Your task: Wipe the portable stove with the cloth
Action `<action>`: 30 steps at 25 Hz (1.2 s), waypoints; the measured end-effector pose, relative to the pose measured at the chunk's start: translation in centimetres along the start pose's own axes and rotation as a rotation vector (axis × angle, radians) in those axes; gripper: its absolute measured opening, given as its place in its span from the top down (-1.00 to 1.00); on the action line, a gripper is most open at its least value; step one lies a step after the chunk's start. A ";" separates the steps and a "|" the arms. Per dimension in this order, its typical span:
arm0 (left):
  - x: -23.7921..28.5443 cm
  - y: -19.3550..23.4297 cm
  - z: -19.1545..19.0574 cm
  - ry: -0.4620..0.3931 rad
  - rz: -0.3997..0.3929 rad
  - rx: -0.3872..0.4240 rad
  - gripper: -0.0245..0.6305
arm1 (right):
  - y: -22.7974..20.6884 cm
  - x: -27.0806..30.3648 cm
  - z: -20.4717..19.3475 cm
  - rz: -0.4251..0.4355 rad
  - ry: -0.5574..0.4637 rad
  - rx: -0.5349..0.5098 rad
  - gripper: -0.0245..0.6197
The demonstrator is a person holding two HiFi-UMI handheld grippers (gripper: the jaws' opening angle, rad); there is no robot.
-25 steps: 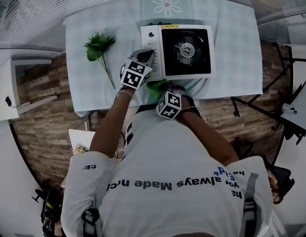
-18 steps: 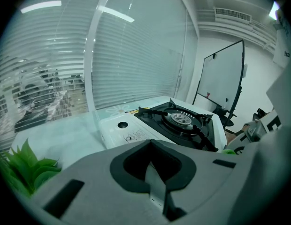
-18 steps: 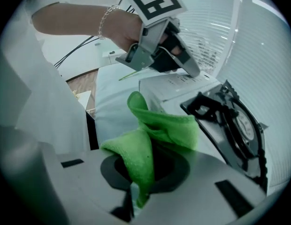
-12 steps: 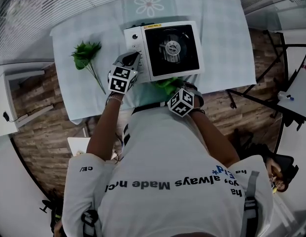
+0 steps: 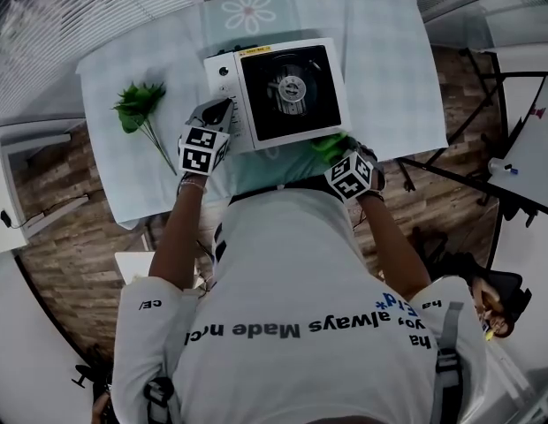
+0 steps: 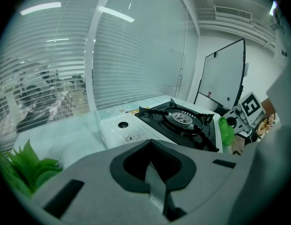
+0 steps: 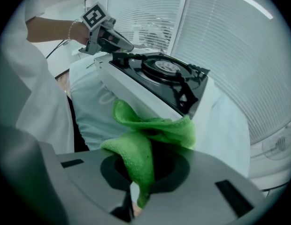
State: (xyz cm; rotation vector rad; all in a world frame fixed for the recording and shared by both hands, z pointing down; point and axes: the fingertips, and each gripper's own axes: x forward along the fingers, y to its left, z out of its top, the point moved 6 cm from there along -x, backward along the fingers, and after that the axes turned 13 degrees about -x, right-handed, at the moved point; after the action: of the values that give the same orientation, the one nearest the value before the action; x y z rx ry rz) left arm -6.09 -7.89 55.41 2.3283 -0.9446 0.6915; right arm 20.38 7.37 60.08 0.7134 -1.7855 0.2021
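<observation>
Person stands at the near edge of a table covered with a pale checked tablecloth (image 5: 389,69). Large white flower motif (image 5: 249,11) printed on the tablecloth at the far side.

White portable gas stove with black cooktop (image 5: 323,104) sits mid-table; round burner (image 5: 290,87) at its centre, control knob (image 5: 224,71) on the white panel at its left. A narrow yellow label (image 5: 256,50) runs along the stove's far edge, print too small to read. Small printed diagram (image 6: 134,136) on the control panel, also unreadable.

Right gripper (image 7: 140,193): jaws closed, clamping a bright green microfibre cloth (image 7: 157,130). The cloth bunches against the stove's white near side wall, close to its right near corner.

Left gripper (image 5: 219,110): jaws together, nothing between them. Its tip lies just beside the stove's left edge near the control panel; contact cannot be confirmed.

Sprig of green artificial leaves (image 5: 137,109) lies on the tablecloth, left of the stove and well apart from it.

White T-shirt (image 5: 300,272) carries dark print; "always Made" is legible, the remainder partly cut off. "CE" on the left sleeve.

Horizontal window blinds (image 6: 136,46) behind the table; a whiteboard (image 6: 225,78) stands at the right.
</observation>
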 end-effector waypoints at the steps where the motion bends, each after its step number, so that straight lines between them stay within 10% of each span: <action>1: 0.0 0.0 0.0 0.002 0.003 -0.001 0.89 | -0.4 -0.1 -0.7 -0.004 0.007 0.010 0.85; 30: 0.0 0.0 -0.1 -0.013 0.034 -0.084 0.89 | -7.8 -0.3 -5.4 -0.034 0.143 -0.036 0.85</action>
State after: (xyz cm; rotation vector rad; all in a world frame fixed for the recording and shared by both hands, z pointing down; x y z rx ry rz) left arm -6.07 -7.81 55.48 2.2506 -1.0019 0.6382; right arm 29.23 3.80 59.98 0.6865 -1.6358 0.1934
